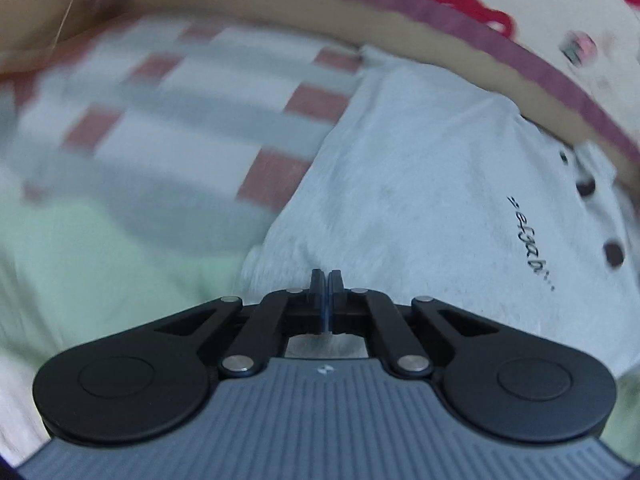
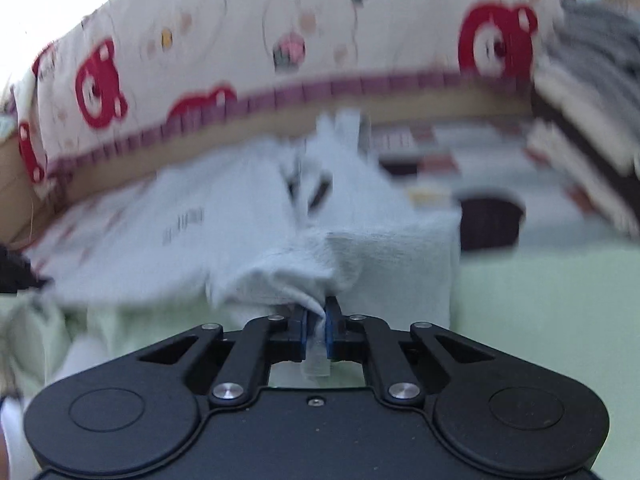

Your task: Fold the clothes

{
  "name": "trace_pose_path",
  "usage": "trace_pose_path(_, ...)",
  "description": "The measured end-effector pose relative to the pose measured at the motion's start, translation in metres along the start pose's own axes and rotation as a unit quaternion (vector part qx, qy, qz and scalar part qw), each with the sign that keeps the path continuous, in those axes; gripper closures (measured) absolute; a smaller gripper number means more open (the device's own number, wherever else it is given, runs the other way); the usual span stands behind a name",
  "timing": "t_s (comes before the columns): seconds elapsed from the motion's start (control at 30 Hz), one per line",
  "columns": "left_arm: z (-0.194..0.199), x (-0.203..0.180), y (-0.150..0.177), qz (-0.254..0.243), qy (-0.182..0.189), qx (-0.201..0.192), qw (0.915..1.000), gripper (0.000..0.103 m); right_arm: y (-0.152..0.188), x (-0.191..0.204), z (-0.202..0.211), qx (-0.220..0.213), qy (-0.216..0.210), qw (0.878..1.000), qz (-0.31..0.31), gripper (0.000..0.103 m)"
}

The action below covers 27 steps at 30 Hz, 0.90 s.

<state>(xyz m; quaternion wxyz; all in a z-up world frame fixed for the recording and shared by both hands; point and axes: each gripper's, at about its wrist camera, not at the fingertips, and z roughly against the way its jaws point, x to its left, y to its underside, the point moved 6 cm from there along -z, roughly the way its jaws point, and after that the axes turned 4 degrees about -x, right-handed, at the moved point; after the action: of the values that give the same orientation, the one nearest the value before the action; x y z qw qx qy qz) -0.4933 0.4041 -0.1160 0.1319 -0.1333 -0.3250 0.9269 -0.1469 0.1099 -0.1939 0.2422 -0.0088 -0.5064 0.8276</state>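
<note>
Pale grey jersey is filling both of your views: the garment (image 1: 420,168) is lying on a light green sheet (image 1: 92,248), with a line of small dark script printed on it and a few dark dots near its far edge. Your left claw (image 1: 327,280) is sitting with its fingers pressed together right over the near edge of the garment; the view is not showing whether any cloth is caught between them. Your right claw (image 2: 316,312) is clenching a bunched fold of the same garment (image 2: 360,248), with white fabric squeezed between the blue pads and the cloth rising in creases just ahead of the fingers. Beyond the garment, a checked cloth (image 1: 168,112) in grey, white and dull red is lying flat, and behind it a cream fabric with red bear faces (image 2: 280,32) is running across the background above a purple band. At the right edge of the right wrist view, a stack of folded clothes (image 2: 588,80) is sitting, blurred.
</note>
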Motion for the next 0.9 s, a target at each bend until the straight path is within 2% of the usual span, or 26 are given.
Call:
trace_pose_path(0.03, 0.0, -0.006, -0.003, -0.021, -0.002, -0.008, 0.9997, 0.102, -0.013, -0.001, -0.005, -0.009, -0.001, 1.0, -0.002, 0.095)
trace_pose_path(0.1, -0.005, -0.005, -0.002, -0.01, 0.001, -0.003, 0.9999, 0.102, -0.032, -0.002, -0.018, -0.021, -0.003, 1.0, 0.003, 0.095)
trace_pose_path(0.17, -0.011, -0.003, -0.002, 0.002, 0.003, 0.002, 1.0, 0.102, -0.043, -0.004, -0.04, -0.01, 0.004, 1.0, 0.012, 0.095)
trace_pose_path(0.23, -0.016, -0.001, -0.001, 0.013, 0.006, 0.007, 0.9999, 0.102, -0.045, -0.015, -0.061, 0.016, 0.022, 1.0, -0.008, 0.085)
trace_pose_path(0.27, -0.019, 0.0, -0.001, 0.019, 0.008, 0.009, 0.9997, 0.102, -0.044, -0.02, -0.07, 0.033, 0.026, 0.999, -0.024, 0.084)
trace_pose_path(0.33, -0.025, 0.002, 0.0, 0.031, 0.011, 0.014, 0.9994, 0.102, -0.042, -0.031, -0.08, 0.054, 0.03, 0.996, -0.061, 0.053)
trace_pose_path(0.43, -0.033, 0.005, 0.0, 0.048, 0.015, 0.022, 0.9985, 0.101, -0.04, -0.05, -0.069, 0.051, 0.032, 0.99, -0.13, 0.045)
trace_pose_path(0.53, -0.034, 0.007, 0.002, 0.057, 0.016, 0.024, 0.9979, 0.1, -0.031, -0.071, -0.042, 0.033, 0.039, 0.978, -0.2, 0.043)
trace_pose_path(0.67, -0.035, 0.005, 0.003, 0.053, 0.011, 0.024, 0.9983, 0.1, -0.009, -0.084, -0.006, 0.009, 0.046, 0.963, -0.265, 0.041)
trace_pose_path(0.8, -0.035, 0.005, 0.003, 0.05, 0.009, 0.024, 0.9984, 0.1, 0.003, -0.069, 0.008, -0.022, -0.051, 0.96, -0.276, 0.041)
trace_pose_path(0.9, -0.035, 0.005, 0.003, 0.053, 0.01, 0.024, 0.9982, 0.1, 0.002, -0.054, -0.005, -0.021, -0.073, 0.971, -0.227, 0.041)
